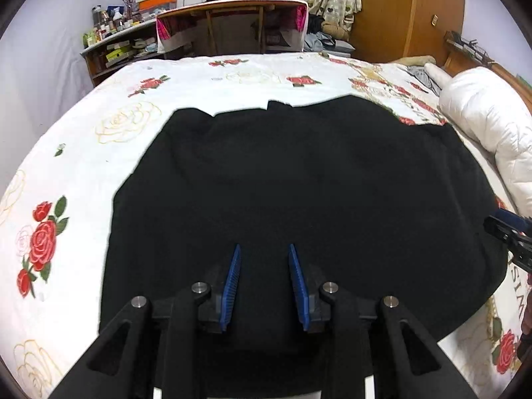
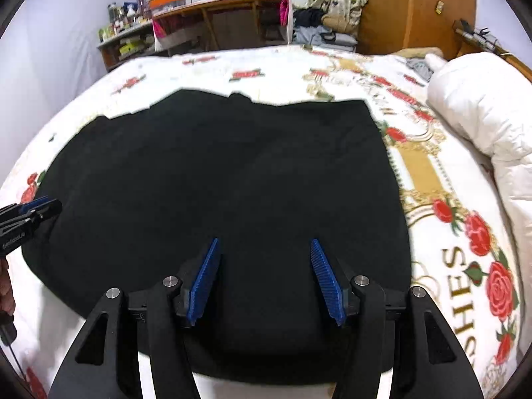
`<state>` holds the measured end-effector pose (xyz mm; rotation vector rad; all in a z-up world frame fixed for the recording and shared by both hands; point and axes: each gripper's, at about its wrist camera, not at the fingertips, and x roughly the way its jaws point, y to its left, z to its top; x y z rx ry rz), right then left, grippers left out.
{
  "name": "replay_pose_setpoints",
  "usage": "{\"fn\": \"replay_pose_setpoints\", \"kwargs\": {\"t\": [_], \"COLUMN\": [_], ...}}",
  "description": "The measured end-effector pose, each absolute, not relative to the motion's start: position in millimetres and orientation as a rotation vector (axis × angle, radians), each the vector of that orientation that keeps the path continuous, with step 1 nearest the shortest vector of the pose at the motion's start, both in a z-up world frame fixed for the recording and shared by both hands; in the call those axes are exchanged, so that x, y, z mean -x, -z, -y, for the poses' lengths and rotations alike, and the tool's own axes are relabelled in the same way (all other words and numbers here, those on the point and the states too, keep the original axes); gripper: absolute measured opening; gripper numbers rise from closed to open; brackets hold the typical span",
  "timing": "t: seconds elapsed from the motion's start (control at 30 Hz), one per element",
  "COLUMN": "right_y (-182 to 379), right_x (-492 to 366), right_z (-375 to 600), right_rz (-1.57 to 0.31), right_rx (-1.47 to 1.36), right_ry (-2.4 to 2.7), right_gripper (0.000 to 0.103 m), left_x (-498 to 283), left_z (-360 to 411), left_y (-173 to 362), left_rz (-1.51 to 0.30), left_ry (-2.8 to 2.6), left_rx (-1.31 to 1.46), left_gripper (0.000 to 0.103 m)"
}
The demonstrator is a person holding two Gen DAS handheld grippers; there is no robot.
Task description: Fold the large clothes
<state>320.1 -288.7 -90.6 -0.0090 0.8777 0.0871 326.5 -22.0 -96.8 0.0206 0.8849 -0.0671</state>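
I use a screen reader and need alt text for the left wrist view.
A large black fabric garment lies spread flat on a bed with a white rose-print sheet, and the left gripper with blue ribbed pads is open above its near edge. The right gripper shows at the right edge.

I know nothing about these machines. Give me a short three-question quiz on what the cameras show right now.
1. True or false: the black garment lies spread on the floral bedspread.
2. Is the left hand-held gripper holding cloth, or open above it?
3. Which has the wider jaw gap: left, or the right hand-held gripper?

Key: 1 true; 2 open above it; 3 right.
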Motion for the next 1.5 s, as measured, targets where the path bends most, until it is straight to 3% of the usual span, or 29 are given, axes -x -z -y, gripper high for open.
{"fn": "replay_pose_setpoints", "kwargs": {"t": [0.33,0.83,1.07,1.3,1.5], "right_y": [99,136,123,106,122], "right_x": [-277,-296,-298,-322,-360], "right_z": [284,272,271,270,283], "right_rz": [-0.892,-0.953,-0.942,-0.902,-0.936], "right_rx": [0.007,0.061,0.055,0.055,0.033], "right_ry": [-0.112,-0.105,-0.105,-0.109,-0.084], "right_gripper": [0.057,0.060,0.060,0.060,0.060], "left_x": [-292,-299,-299,-345,-386], "left_z": [49,64,59,49,32], "left_y": [104,139,122,94,126], "left_rz": [-0.897,-0.938,-0.930,-0.867,-0.965], "left_ry": [0.118,0.110,0.117,0.080,0.054], "left_rx": [-0.050,-0.090,-0.067,-0.062,-0.007], "left_gripper": [0.032,0.033,0.033,0.033,0.033]}}
